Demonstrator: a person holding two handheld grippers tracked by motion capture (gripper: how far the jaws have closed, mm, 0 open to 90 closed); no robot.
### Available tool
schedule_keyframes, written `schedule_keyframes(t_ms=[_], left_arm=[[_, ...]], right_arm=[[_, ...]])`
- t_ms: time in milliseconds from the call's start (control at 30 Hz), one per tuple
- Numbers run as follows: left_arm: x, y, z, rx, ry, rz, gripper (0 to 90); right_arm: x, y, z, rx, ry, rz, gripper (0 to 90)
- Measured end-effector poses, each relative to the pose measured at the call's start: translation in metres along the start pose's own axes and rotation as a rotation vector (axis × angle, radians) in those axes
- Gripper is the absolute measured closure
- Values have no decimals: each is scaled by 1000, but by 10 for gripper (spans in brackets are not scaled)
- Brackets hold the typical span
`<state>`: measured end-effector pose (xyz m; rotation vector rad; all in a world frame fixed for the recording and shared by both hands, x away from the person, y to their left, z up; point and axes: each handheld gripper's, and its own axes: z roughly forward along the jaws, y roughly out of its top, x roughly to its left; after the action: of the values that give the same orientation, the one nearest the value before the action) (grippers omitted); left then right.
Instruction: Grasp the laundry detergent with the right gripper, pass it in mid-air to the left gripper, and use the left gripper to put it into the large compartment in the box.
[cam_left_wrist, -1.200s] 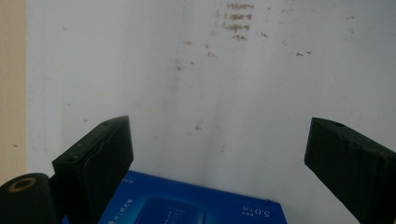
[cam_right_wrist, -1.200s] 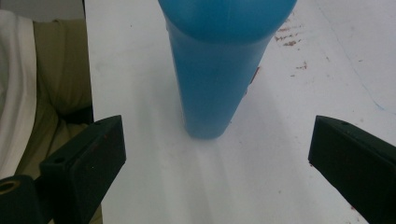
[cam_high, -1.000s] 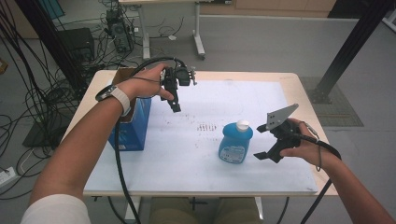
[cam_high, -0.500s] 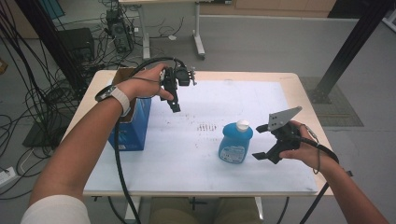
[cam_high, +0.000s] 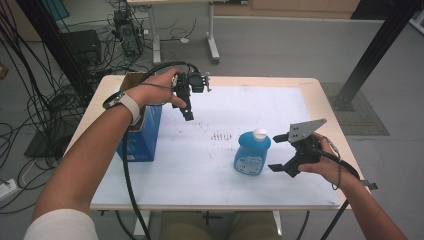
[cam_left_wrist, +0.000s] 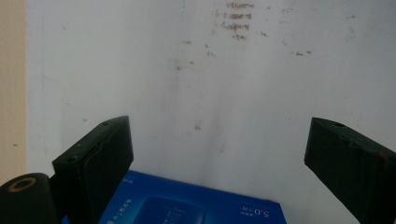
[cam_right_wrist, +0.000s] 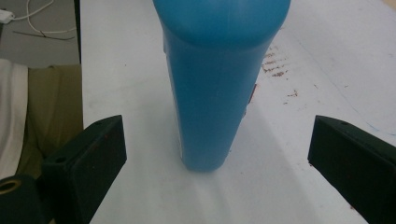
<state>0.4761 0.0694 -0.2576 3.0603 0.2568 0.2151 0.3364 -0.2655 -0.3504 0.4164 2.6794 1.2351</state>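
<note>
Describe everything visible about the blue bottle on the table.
The blue bottle stands upright on the white table sheet, right of centre. It looks like glossy translucent blue plastic, with a flattened body, rounded shoulders, a white cap and a pale printed label on its front. Nothing grips it: the right gripper sits beside it with jaws wide open. In the right gripper view the bottle rises ahead between the jaws, apart from both.
</note>
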Motion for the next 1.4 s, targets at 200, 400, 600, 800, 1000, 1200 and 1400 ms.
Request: schedule_keyframes(t_ms=[200,400,600,800,1000,1200,1400], left_arm=[[-1,0,0,1,1,-1,84],[-1,0,0,3,0,0,85],[-2,-1,2,0,-4,-5,85],[-2,-1,4,0,-7,-6,85],[-2,0,3,-2,-6,-5,85],[-2,-1,3,0,-5,-6,85],[-3,-1,3,0,-4,-7,85]], right_arm=[[1,-6,1,-49,-3,1,45],[1,-9,1,-91,-16,20,36],[2,-11,2,-111,-33,35,20],[3,-14,3,-139,-36,38,18],[4,-14,6,-157,-37,37,19],[4,-16,8,-171,-37,39,19],[5,-18,9,-196,-40,41,19]])
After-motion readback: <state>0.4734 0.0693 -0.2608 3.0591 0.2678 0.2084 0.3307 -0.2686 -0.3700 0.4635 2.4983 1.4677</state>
